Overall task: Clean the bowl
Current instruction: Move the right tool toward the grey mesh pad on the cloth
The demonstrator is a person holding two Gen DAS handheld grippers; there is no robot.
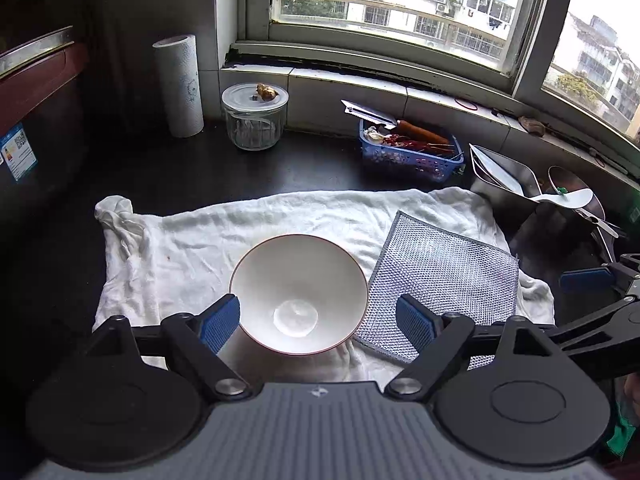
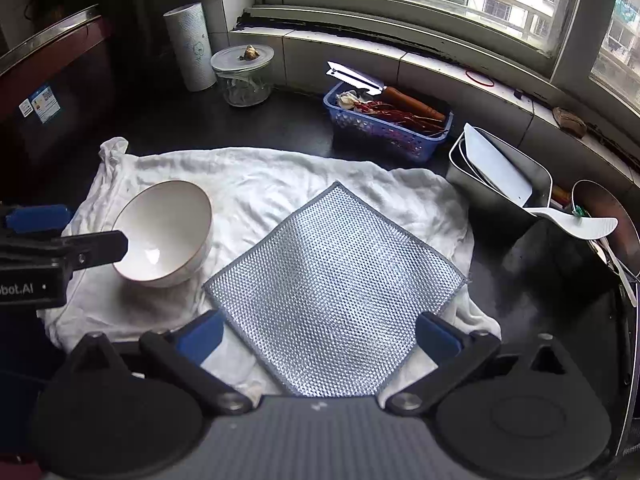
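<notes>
On the white towel (image 1: 192, 248): bowl (image 1: 298, 292), upright, beside a silver mesh cloth (image 2: 336, 288). Left gripper (image 1: 318, 322) tilted downward over the bowl, jaws wide, gripping nothing. Right gripper (image 2: 320, 334) above the cloth, jaws wide, empty.

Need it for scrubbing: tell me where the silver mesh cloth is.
The silver mesh cloth lies flat on the white towel, just right of the bowl, centred in the right wrist view.

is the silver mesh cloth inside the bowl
No, the mesh cloth lies flat on the white towel beside the bowl.
</notes>
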